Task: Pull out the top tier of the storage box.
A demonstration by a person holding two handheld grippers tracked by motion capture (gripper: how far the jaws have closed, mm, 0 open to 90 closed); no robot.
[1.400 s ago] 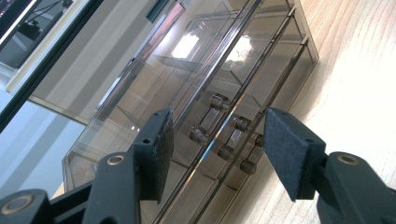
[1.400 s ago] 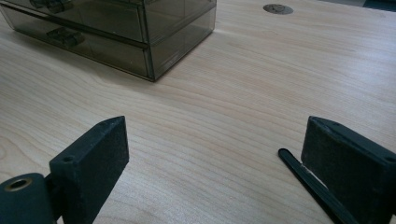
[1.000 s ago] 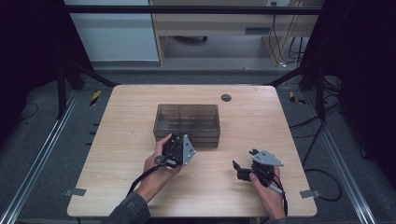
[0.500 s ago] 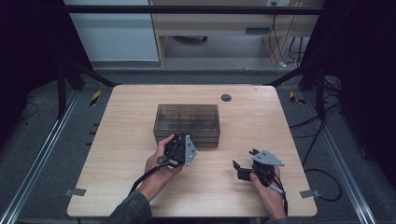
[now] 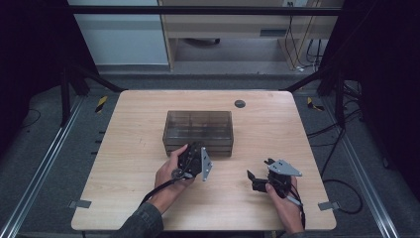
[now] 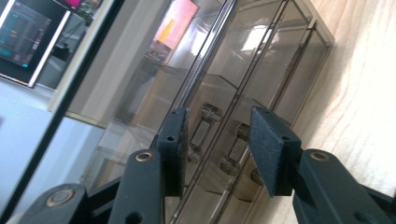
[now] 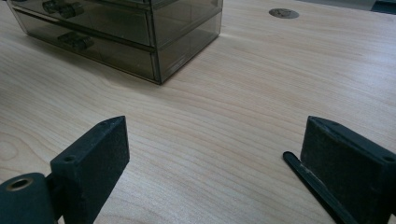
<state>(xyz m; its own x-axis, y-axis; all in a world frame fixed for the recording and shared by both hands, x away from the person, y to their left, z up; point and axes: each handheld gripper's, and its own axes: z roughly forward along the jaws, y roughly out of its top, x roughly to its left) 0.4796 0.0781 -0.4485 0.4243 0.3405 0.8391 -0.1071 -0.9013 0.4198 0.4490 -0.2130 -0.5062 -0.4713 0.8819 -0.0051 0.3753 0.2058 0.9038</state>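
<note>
Bench [image 5: 124, 163]: pale wooden bench with rounded corners, wood grain running across; carries all items listed below.

Drawer box [image 5: 198, 130]: smoky-brown see-through plastic drawer box, rectangular, stands near the middle of the bench, a little toward its far side. Its front faces the person. In the right gripper view two stacked drawer fronts show [image 7: 116, 32], each with a small handle.

Left gripper [image 5: 190, 154]: black two-jaw gripper with a grey three-cornered plate, held in the person's left hand [image 5: 168, 173], tipped onto its side, its tips at the front face of the drawer box near that face's middle. Jaws partly spread and just been closing. In the left gripper view [image 6: 217, 140] the drawer handles [image 6: 210, 114] lie in the gap between the two pads; the pads do not press on them, so nothing is grasped.

Right gripper [image 5: 255, 177]: black two-jaw gripper with a grey three-cornered plate, held in the person's right hand [image 5: 287, 198] at the near right part of the bench, well apart from the drawer box. Jaws released, standing wide, with bare wood between them in the right gripper view [image 7: 210, 154].

Round insert [image 5: 239, 103]: small dark round disc set in the bench top, beyond the drawer box and to its right.
</note>
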